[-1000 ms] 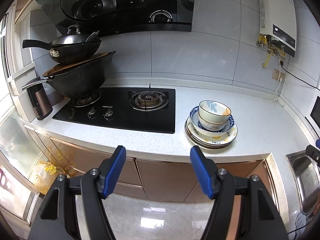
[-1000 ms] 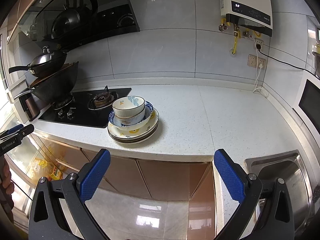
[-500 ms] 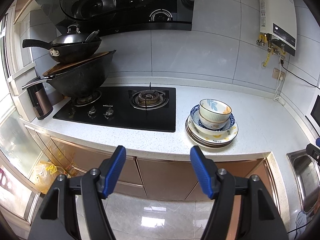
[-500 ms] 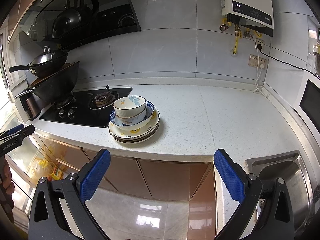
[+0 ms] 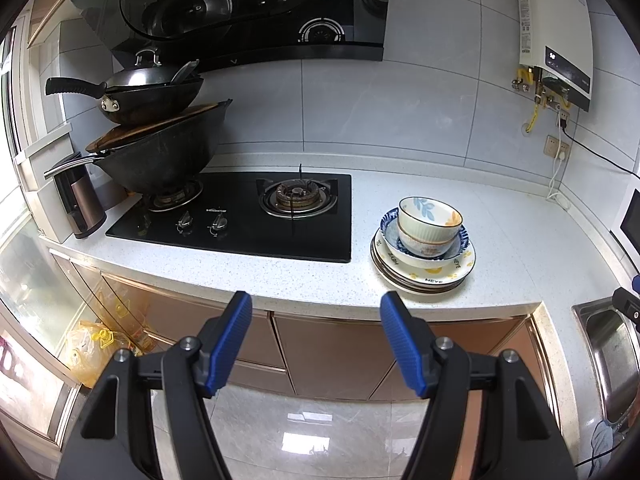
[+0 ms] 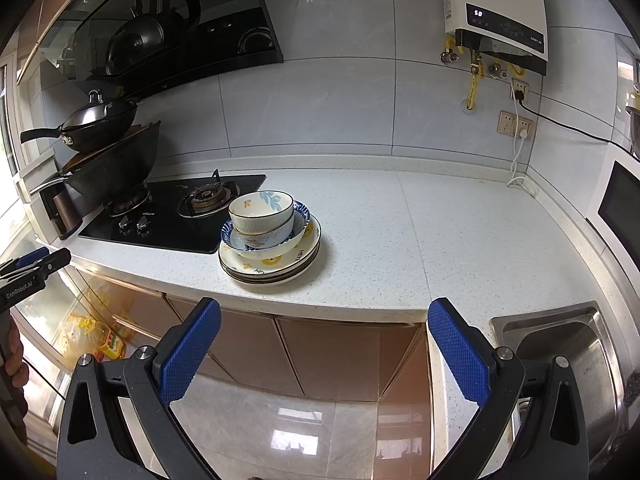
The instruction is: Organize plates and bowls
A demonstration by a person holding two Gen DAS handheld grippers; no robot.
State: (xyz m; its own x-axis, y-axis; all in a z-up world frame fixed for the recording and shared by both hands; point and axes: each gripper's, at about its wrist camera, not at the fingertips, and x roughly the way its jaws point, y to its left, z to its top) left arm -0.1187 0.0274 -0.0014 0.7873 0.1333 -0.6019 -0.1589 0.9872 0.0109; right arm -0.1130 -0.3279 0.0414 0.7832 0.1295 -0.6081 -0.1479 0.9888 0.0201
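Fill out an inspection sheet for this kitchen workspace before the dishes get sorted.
Surface: white speckled stone countertop, bare to the right of the dishes.
Job's things: cream ribbed bowl with blue leaf print nested in blue-rimmed bowls, all on a stack of cream plates with yellow print, beside the black glass gas hob.
Clutter: two black woks stacked on the left burner; brown canister.
Grippers: left gripper and right gripper open, empty, short of the counter.
Cables: white cord and black cord from wall sockets.
Surroundings: white wall water heater, steel sink, black range hood.
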